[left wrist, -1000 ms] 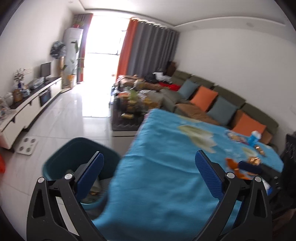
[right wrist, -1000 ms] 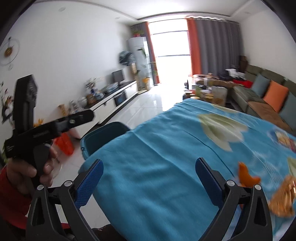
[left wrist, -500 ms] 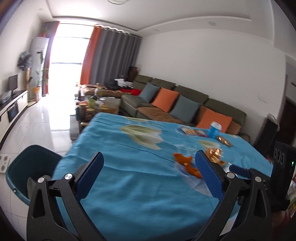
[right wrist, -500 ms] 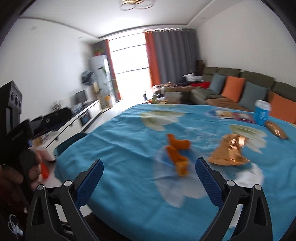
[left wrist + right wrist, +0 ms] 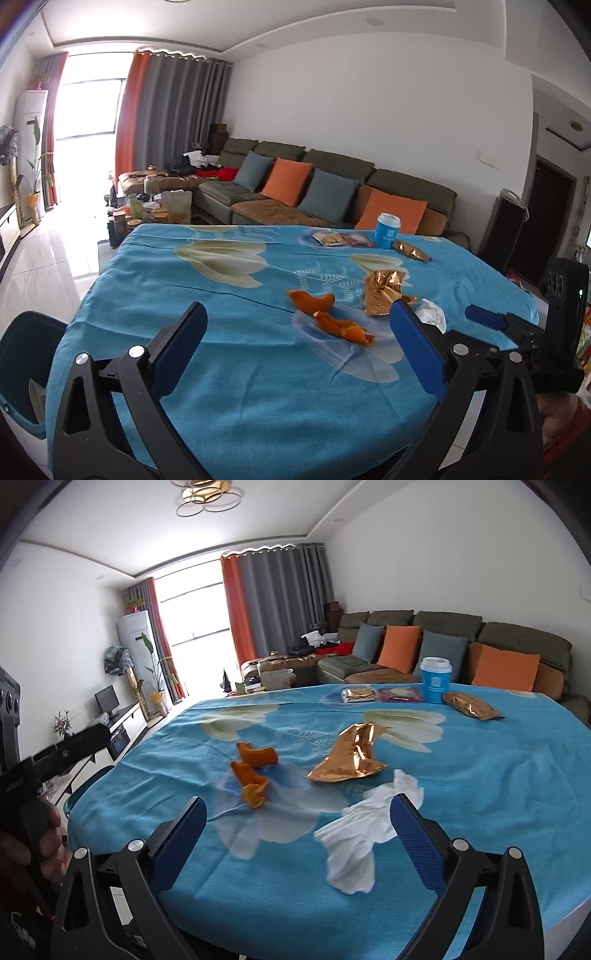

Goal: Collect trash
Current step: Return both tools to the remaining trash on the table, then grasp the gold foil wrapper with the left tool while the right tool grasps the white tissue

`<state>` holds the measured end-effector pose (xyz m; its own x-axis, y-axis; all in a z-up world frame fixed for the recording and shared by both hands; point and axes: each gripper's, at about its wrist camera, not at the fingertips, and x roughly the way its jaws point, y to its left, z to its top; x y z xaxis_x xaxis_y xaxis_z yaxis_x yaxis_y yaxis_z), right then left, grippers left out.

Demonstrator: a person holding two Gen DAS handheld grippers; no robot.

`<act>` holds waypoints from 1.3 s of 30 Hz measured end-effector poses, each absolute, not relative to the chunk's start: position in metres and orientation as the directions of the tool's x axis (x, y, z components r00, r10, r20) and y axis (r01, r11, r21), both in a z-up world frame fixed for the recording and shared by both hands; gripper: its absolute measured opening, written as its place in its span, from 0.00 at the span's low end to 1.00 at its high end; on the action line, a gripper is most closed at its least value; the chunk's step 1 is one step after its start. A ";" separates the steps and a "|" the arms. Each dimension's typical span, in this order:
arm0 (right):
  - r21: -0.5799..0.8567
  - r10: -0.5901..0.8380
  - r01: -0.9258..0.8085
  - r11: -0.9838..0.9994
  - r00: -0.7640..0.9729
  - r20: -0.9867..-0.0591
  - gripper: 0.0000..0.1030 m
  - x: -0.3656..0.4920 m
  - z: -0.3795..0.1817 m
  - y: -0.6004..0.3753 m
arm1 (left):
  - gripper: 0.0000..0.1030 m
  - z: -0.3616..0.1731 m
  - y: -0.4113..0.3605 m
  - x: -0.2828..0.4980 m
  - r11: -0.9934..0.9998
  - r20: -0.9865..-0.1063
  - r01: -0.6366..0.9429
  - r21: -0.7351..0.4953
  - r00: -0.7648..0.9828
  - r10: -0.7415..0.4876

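On the blue tablecloth (image 5: 229,350) (image 5: 498,775) lie two orange peels (image 5: 312,301) (image 5: 255,771), a crumpled gold wrapper (image 5: 382,295) (image 5: 349,758) and a white tissue (image 5: 430,314) (image 5: 364,834). My left gripper (image 5: 295,350) hovers open over the near table edge, short of the peels. My right gripper (image 5: 295,838) is open too, its right finger beside the tissue; it also shows at the right in the left wrist view, right gripper (image 5: 517,332). A teal bin (image 5: 22,362) (image 5: 83,786) stands on the floor left of the table.
At the table's far side stand a blue cup (image 5: 387,230) (image 5: 436,679), a gold snack bag (image 5: 412,253) (image 5: 471,705) and flat packets (image 5: 341,239) (image 5: 380,694). A sofa (image 5: 332,192) with cushions runs behind. A cluttered coffee table (image 5: 147,214) sits beyond.
Both views have swung from the bin and the table's left edge rightward onto the trash. The peels, wrapper and tissue now lie in front of both open grippers.
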<state>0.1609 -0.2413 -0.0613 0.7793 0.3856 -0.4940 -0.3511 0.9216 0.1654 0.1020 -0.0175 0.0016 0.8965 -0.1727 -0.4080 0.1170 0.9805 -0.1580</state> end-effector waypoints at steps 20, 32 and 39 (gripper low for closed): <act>0.173 0.302 -0.250 0.953 0.712 -0.635 0.78 0.214 -0.096 -0.260 | 0.94 -0.005 -0.088 0.202 0.929 -0.441 0.346 -0.129 0.820 -0.366; 0.216 0.336 -0.258 0.942 0.674 -0.658 0.38 0.216 -0.105 -0.270 | 0.94 -0.037 -0.153 0.287 0.901 -0.621 0.409 -0.142 0.673 -0.403; 0.263 0.371 -0.263 0.929 0.665 -0.648 0.17 0.213 -0.103 -0.280 | 0.94 -0.063 -0.180 0.333 0.900 -0.719 0.402 -0.168 0.575 -0.391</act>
